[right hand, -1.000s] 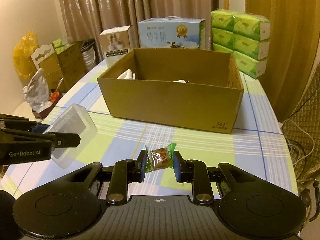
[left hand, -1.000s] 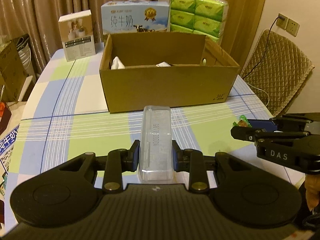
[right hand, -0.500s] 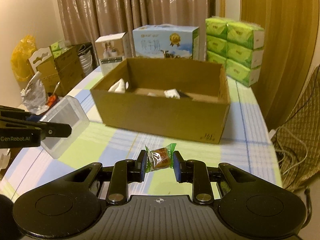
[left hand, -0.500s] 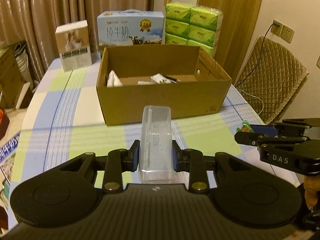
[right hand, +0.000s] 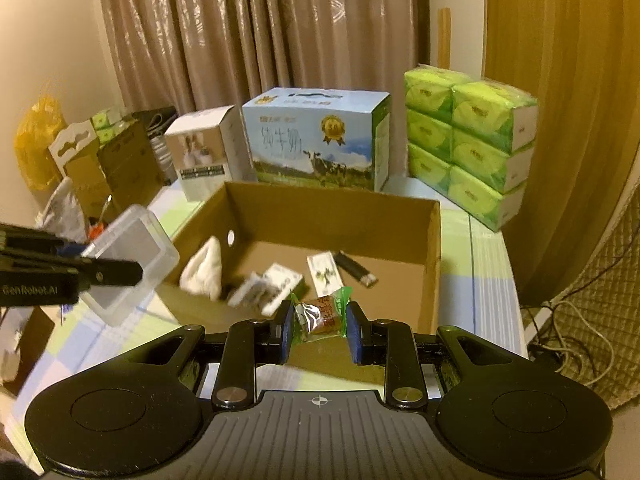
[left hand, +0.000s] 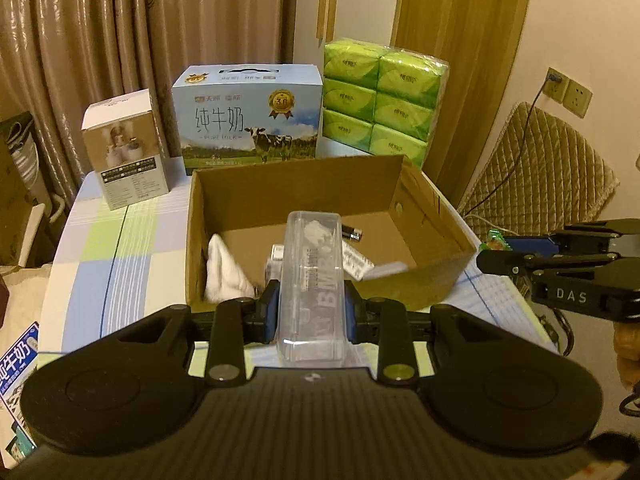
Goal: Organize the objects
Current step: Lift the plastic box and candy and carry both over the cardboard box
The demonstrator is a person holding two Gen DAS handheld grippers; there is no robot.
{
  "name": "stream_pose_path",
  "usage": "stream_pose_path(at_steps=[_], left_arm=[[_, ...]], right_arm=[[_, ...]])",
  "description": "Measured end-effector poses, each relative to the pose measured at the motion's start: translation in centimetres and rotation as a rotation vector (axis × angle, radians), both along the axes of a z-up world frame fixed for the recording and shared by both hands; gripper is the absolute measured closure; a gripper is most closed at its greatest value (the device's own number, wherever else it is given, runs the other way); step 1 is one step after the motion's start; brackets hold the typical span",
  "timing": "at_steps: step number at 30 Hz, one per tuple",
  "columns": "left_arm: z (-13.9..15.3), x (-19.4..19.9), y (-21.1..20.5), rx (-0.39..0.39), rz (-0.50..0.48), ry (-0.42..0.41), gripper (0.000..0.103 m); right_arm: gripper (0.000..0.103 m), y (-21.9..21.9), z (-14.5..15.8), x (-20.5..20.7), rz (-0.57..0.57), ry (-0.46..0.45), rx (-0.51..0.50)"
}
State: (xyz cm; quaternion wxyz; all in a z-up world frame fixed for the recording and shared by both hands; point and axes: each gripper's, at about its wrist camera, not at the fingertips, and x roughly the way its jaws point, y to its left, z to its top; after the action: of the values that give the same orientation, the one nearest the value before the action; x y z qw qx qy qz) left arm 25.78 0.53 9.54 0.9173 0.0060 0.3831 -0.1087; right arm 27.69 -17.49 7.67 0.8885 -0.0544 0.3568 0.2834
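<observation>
Cardboard box (left hand: 436, 276) is sitting just ahead of both my grippers. I am clamping one clear plastic case (left hand: 311, 288) in my left gripper (left hand: 310, 314) and one wrapped candy (right hand: 320, 314) in my right gripper (right hand: 320, 330), both at the box's near wall. Behind the box are standing one milk carton (left hand: 250, 116), one small white box (left hand: 128, 152) and six green tissue packs (left hand: 380, 100).

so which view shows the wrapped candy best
The right wrist view: the wrapped candy sits centred and close, clamped in the right hand-held gripper, with its green wrapper ends and brown middle visible. The left wrist view catches only a green sliver of it at that gripper's tips, far right.
</observation>
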Motion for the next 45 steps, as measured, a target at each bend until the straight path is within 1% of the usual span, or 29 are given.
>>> stream_pose_path(at_steps=[2,7,13,16,20,31,45], left_arm=[[0.2,1.3,0.1,-0.009,0.001,0.016,0.077],[0.3,3.4,0.0,0.013,0.002,0.024,0.077],[-0.3,5.4,0.2,0.026,0.004,0.05,0.077],[-0.5,6.2,0.1,0.048,-0.002,0.059,0.077],[-1.0,8.1,0.5,0.038,0.003,0.103,0.077],[-2.5,11.5,0.8,0.057,0.02,0.164,0.077],[-3.8,12.8,0.8,0.066,0.026,0.177,0.077]], right_arm=[[0.078,0.3,0.4,1.0,0.0,-0.003,-0.002],[0.078,1.2,0.6,3.1,-0.001,0.016,-0.013],[0.078,1.9,-0.3,5.1,0.005,0.081,-0.03],[0.078,2.3,-1.1,6.2,0.005,0.122,-0.05],[0.078,2.6,-1.4,7.7,-0.005,0.151,-0.057],[0.078,3.0,-2.7,9.7,-0.018,0.176,-0.076],[0.078,3.2,-3.8,10.6,-0.025,0.184,-0.081]])
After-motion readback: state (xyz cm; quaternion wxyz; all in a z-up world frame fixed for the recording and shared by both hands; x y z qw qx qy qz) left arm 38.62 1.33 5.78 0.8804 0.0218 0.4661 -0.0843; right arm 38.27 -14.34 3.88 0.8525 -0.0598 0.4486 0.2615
